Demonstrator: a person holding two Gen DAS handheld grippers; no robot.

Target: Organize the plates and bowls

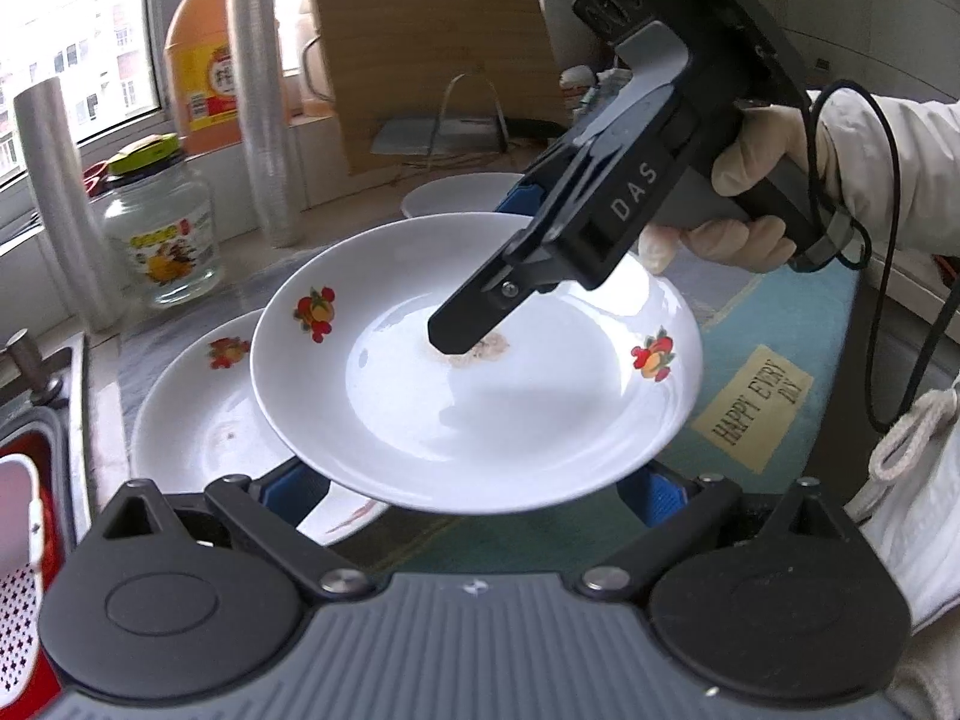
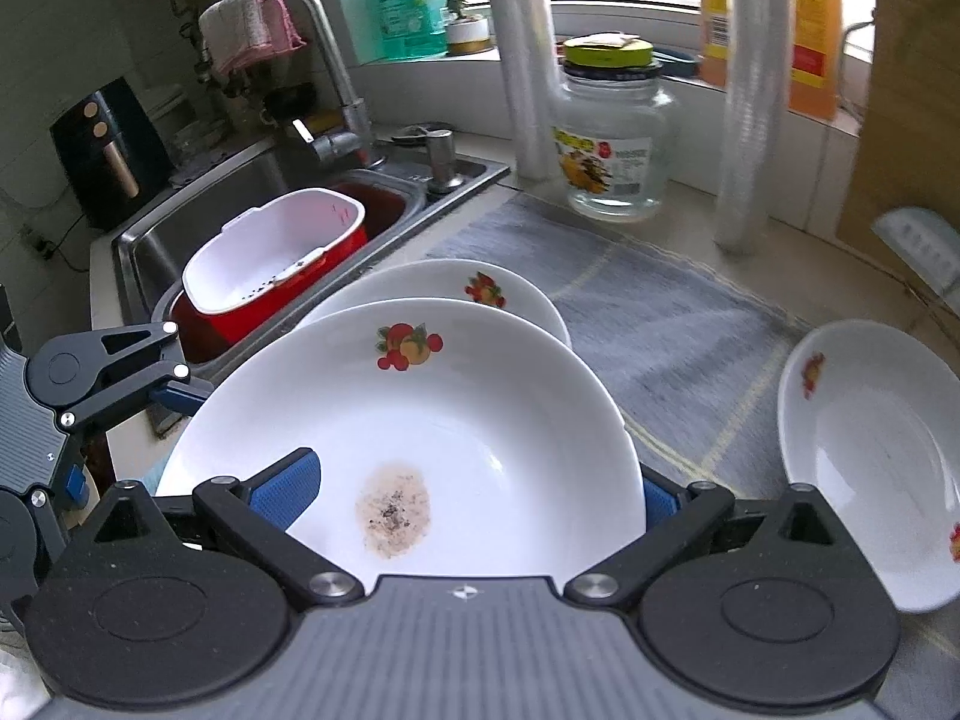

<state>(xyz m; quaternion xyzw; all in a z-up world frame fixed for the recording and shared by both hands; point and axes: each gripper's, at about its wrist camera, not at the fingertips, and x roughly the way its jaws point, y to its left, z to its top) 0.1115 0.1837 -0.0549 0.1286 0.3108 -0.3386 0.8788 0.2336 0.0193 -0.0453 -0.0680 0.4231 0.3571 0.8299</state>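
A white plate with fruit prints and a brown stain (image 1: 480, 372) is held in the air above the mat; it also shows in the right wrist view (image 2: 432, 414). My right gripper (image 1: 474, 324) is shut on its far rim, one finger lying over the stain. My left gripper (image 1: 474, 495) sits at the near rim, blue pads (image 1: 660, 489) on either side; whether it grips is unclear. A second fruit-print plate (image 1: 198, 414) lies beneath on the mat, also in the right wrist view (image 2: 456, 279). A third plate (image 2: 870, 456) lies further right.
A glass jar (image 1: 162, 234), plastic-wrapped cup stacks (image 1: 264, 108) and an orange oil bottle (image 1: 204, 60) stand by the window. The sink (image 2: 198, 210) holds a red-and-white colander (image 2: 276, 258). A cutting board (image 1: 432, 54) leans at the back.
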